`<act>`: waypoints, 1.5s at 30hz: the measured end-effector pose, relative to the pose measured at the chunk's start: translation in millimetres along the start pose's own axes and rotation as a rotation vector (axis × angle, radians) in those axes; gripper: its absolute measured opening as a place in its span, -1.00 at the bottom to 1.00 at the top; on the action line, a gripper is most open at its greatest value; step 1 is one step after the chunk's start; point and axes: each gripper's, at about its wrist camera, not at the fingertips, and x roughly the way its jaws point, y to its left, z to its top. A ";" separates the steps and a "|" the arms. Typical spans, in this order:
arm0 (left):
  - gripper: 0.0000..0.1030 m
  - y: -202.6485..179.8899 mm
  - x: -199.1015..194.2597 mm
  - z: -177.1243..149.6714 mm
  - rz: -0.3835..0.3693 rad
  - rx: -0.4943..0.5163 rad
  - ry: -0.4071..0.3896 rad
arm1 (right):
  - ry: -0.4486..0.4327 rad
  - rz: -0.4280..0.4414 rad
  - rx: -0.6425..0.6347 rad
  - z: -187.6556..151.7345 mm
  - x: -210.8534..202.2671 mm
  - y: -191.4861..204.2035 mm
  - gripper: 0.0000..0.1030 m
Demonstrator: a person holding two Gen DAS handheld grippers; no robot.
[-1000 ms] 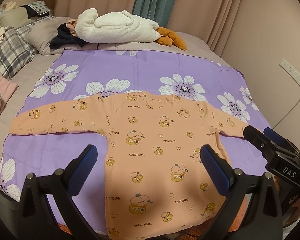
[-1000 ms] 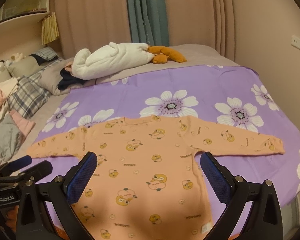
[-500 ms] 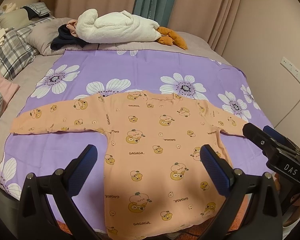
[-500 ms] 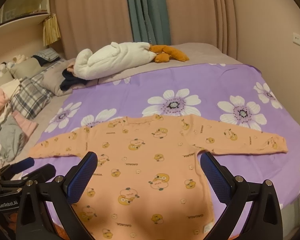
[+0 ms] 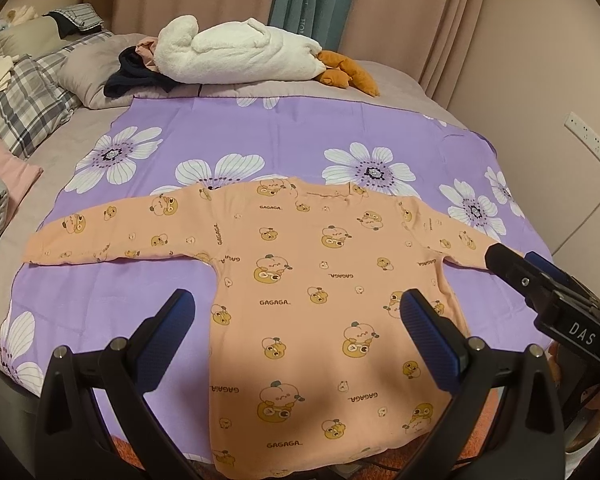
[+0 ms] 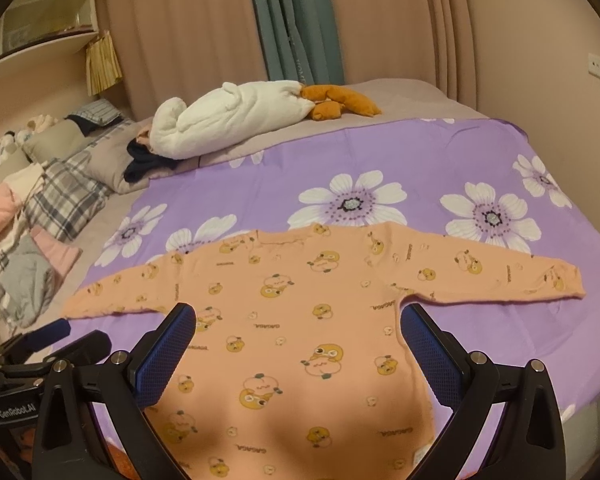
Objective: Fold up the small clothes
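Observation:
An orange long-sleeved child's top (image 5: pixel 300 280) (image 6: pixel 300 320) printed with cartoon figures lies flat on a purple flowered sheet (image 5: pixel 300 128) (image 6: pixel 440 160), both sleeves stretched out sideways. My left gripper (image 5: pixel 298 312) hovers open above the top's lower half, nothing between its blue pads. My right gripper (image 6: pixel 298 326) also stands open over the body of the top, holding nothing. In the left wrist view the right gripper (image 5: pixel 516 264) appears at the right sleeve's end. The right wrist view has the left gripper (image 6: pixel 66 334) by the left sleeve's cuff.
A white plush toy (image 5: pixel 236 54) with orange feet and dark clothing (image 5: pixel 136 74) lie at the bed's far end. Plaid bedding (image 5: pixel 24 108) and a pile of pink and grey clothes (image 6: pixel 16 248) sit at the left. A wall (image 5: pixel 560 60) with a socket strip stands at the right.
Both views have pulled back and risen slightly, so the top sits a little lower and farther away in frame. The top has not moved, and both grippers have stayed open.

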 end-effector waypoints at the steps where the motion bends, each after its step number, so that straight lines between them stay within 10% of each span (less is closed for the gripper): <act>1: 0.99 -0.3 0.6 -0.8 -0.001 0.000 0.002 | 0.000 0.001 -0.001 -0.4 -0.2 -0.5 0.99; 45: 0.99 4.9 28.9 -6.3 -0.031 -0.037 0.108 | -0.028 0.007 0.144 19.0 2.2 -45.2 0.77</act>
